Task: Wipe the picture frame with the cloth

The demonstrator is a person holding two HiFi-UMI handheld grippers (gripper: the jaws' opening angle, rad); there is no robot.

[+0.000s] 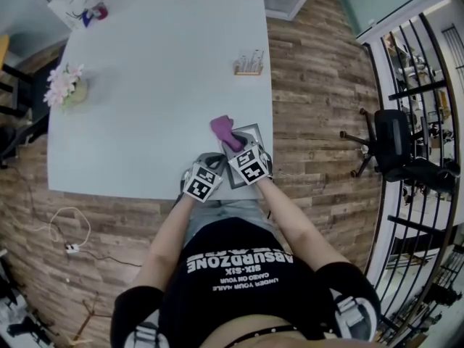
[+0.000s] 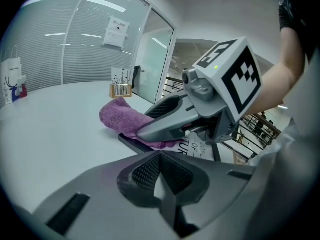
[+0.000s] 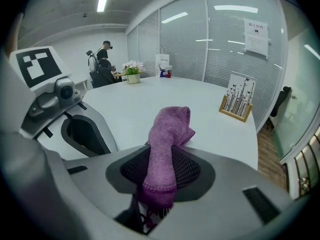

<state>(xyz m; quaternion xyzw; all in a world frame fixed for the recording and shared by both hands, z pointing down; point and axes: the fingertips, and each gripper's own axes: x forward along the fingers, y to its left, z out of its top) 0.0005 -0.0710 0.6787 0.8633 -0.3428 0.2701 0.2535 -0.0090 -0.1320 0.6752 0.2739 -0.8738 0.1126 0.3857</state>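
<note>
A dark-edged picture frame (image 1: pixel 253 134) with printed words lies flat at the table's near right edge. Over its far left part lies a purple cloth (image 1: pixel 222 127). My right gripper (image 1: pixel 236 146) is shut on the cloth (image 3: pixel 170 129), which runs out between the pads and drapes forward from the right gripper (image 3: pixel 159 180). My left gripper (image 1: pixel 213 164) sits just left of the frame at the table's edge. In the left gripper view the left gripper (image 2: pixel 161 160) is closed where the frame (image 2: pixel 198 148) runs under its tips. The cloth (image 2: pixel 122 116) rests beyond.
A wooden card stand (image 1: pixel 248 65) is at the table's far right, a pot of pink flowers (image 1: pixel 65 85) at the left, and a white paper bag (image 1: pixel 72 6) at the far corner. An office chair (image 1: pixel 391 143) stands on the wood floor to the right.
</note>
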